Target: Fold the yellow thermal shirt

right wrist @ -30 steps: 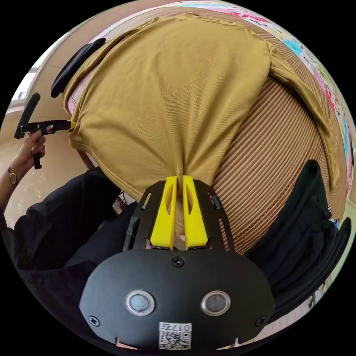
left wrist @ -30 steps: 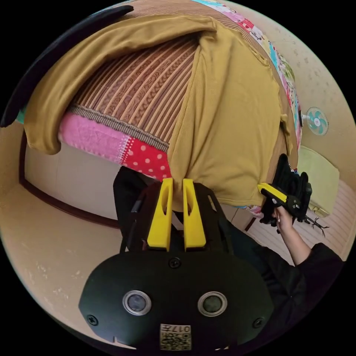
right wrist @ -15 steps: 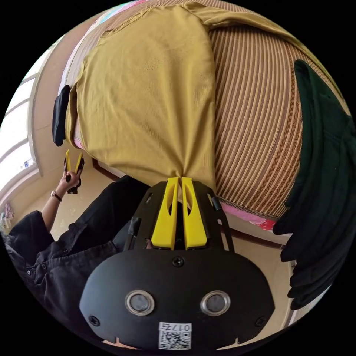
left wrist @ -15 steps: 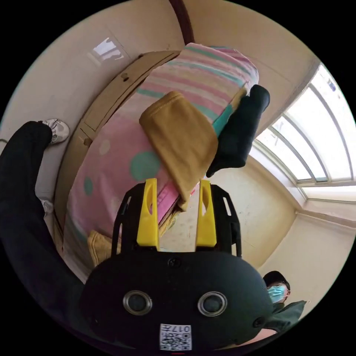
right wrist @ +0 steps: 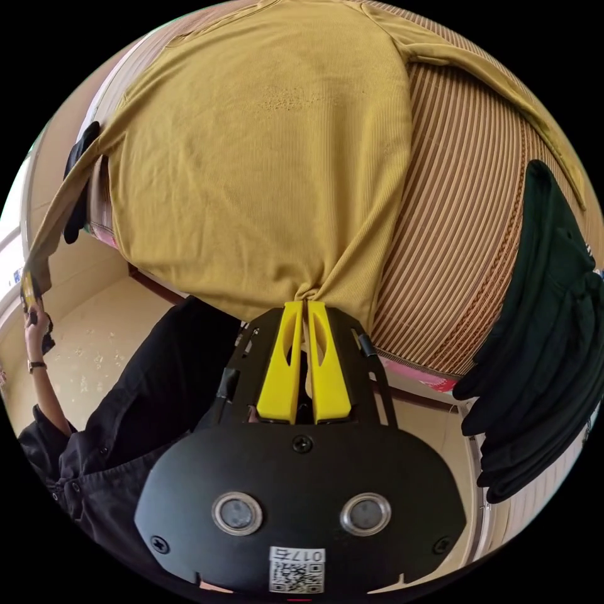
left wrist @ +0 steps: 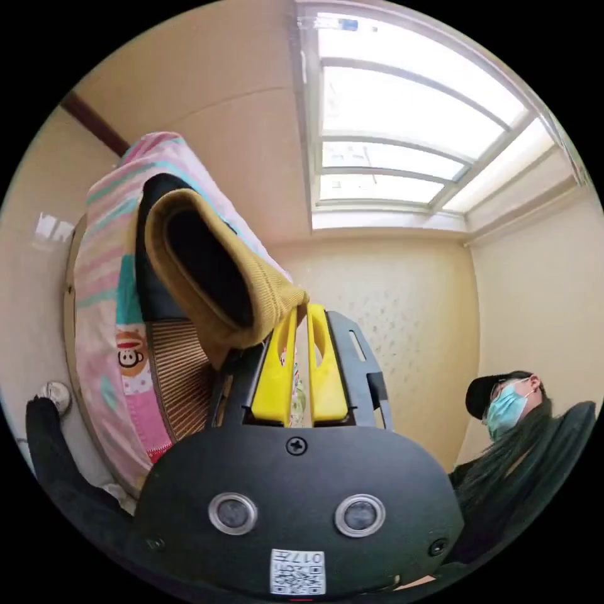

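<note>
The yellow thermal shirt (right wrist: 264,145) lies spread front-down over a ribbed brown mat (right wrist: 465,207) in the right gripper view. My right gripper (right wrist: 305,306) is shut on its bunched bottom hem at the near edge of the mat. One long sleeve stretches off to the left, where the left gripper (right wrist: 28,286) holds its end in a hand. In the left gripper view the sleeve cuff (left wrist: 264,296) gapes wide just above my left gripper (left wrist: 301,309), whose jaws pinch the cuff's rim. The other sleeve trails to the upper right of the mat.
A black garment (right wrist: 541,327) hangs over the mat's right edge. A pink patterned quilt (left wrist: 107,251) covers the bed under the mat. Tan floor (right wrist: 94,340) lies below the bed. A window (left wrist: 402,126) is overhead in the left gripper view, and a second person (left wrist: 509,440) is nearby.
The left gripper let go of the hem, swung to the hanging sleeve with jaws open, and has now shut on the cuff and drawn the sleeve outward. The right gripper kept its hold.
</note>
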